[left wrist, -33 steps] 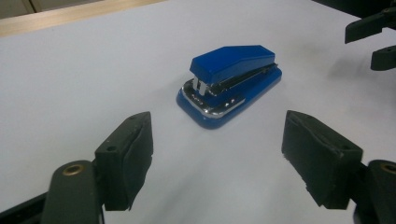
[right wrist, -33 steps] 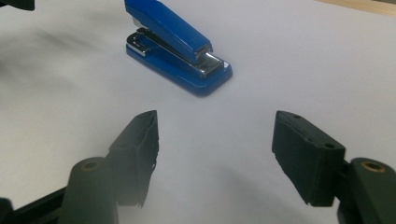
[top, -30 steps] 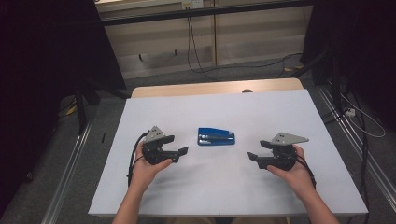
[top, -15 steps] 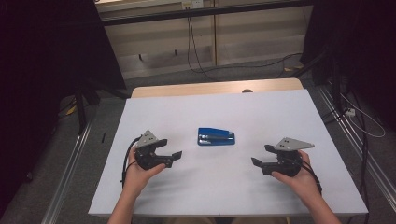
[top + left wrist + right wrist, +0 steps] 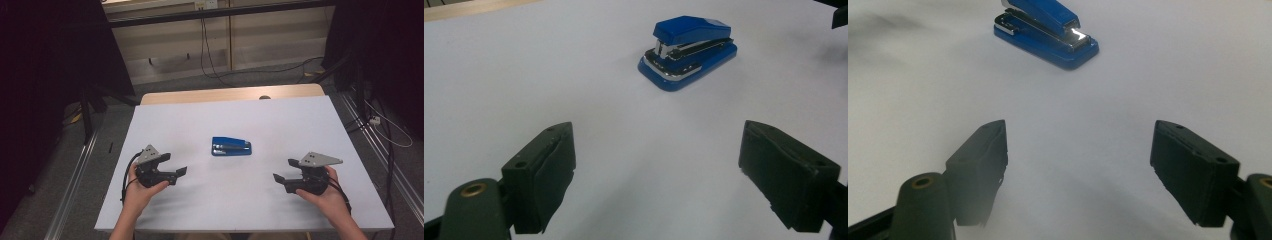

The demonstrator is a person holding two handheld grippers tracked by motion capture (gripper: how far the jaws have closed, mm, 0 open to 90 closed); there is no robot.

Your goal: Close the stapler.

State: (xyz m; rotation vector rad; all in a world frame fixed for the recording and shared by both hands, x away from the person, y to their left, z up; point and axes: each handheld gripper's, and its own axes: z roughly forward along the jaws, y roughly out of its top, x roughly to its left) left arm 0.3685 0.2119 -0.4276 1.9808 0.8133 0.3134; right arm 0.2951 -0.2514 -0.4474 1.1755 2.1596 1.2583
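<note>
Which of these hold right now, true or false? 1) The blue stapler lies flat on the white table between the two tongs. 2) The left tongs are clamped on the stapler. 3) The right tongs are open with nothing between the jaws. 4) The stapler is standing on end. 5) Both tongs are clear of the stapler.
1) True: the blue stapler lies flat on the white table, between the two.
2) False: the left tongs are open and apart from it; bare table lies between the jaws.
3) True: the right tongs are open over bare table.
4) False: it rests on its base.
5) True: neither touches it.
</note>
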